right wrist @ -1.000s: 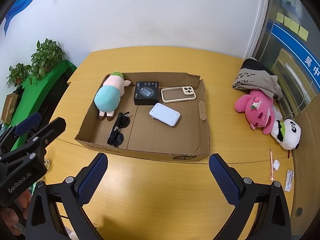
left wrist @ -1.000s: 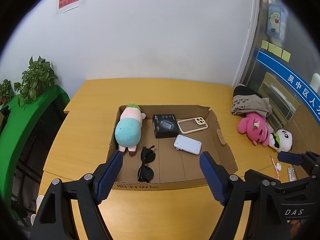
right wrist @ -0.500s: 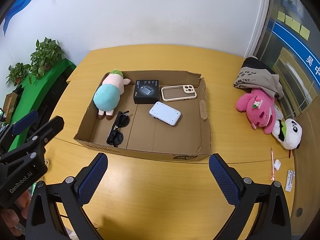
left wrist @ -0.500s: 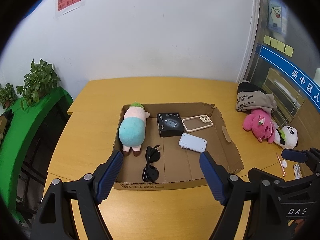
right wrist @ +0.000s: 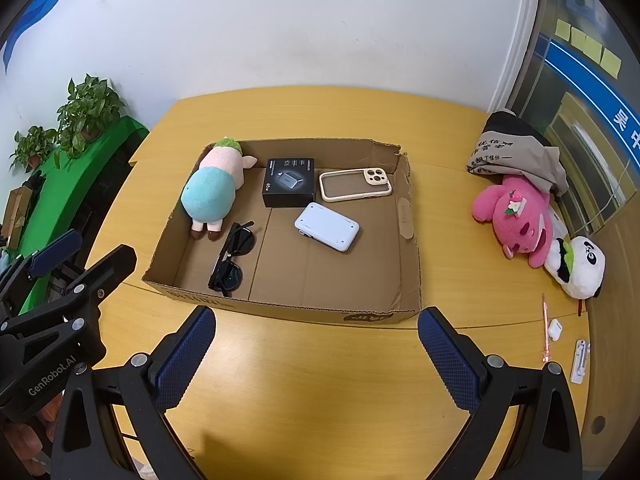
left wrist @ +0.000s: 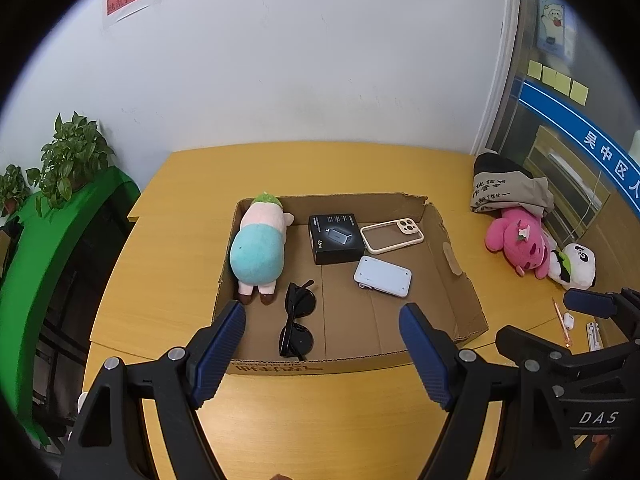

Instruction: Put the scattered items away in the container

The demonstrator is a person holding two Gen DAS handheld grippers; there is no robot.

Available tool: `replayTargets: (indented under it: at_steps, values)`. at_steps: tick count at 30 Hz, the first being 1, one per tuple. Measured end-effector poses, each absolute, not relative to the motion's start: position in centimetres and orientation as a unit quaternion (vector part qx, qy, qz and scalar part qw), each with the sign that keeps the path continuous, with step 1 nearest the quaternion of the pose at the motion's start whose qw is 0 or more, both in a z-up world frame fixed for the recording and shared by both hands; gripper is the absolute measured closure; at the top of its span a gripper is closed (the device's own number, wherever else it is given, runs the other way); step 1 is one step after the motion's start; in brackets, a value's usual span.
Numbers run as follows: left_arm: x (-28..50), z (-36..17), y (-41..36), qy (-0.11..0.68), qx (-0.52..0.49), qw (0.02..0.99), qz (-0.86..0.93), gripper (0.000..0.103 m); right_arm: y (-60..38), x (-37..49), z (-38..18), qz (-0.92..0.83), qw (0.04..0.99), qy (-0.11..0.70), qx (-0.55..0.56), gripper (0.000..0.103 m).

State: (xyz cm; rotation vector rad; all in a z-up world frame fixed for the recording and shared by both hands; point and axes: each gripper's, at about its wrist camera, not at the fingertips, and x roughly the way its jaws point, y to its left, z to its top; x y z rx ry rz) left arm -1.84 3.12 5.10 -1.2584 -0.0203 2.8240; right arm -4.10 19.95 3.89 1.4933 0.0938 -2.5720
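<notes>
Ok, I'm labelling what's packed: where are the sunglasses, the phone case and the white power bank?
sunglasses (right wrist: 233, 257), right wrist view, bridge
phone case (right wrist: 356, 185), right wrist view, clear back
white power bank (right wrist: 327, 226), right wrist view, top face

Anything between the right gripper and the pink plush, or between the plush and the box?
Nothing visible. The open right gripper has bare tabletop up to the pink plush, and only the low side wall of the cardboard box to clear.

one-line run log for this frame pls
left tool: open, empty | right tool: open, empty | cardboard box: plush, sunglasses, black box, phone case, white device inside
</notes>
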Motion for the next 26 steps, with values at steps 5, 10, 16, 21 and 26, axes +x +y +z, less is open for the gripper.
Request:
replayTargets:
  at_steps: [5,10,16,21,26]
  values:
    - [-1.93,4.97,3.07,-0.008,-0.41,0.024,0.912,0.024,19.88,-4.47,3.71,-0.86,0.084,0.032,0.502,0.0]
    - [-1.77,5.0,3.0,-0.006,-0.411,0.023,0.911,0.024,19.62,-4.4,3.66,-0.859,0.087,0.035,0.503,0.0]
    - [-1.67,4.99,2.82,-0.005,-0.414,0.021,0.91,0.024,19.48,-4.27,3.62,-0.859,0.087,0.035,0.503,0.0]
    - [-1.29,5.08,2.57,-0.006,-0.41,0.027,0.912,0.019,19.46,-4.16,3.67,-0.86,0.087,0.034,0.502,0.0]
    - [-1.13,5.19,2.38,0.001,-0.404,0.006,0.915,0.018,19.57,-3.98,3.73,-0.86,0.085,0.033,0.502,0.0]
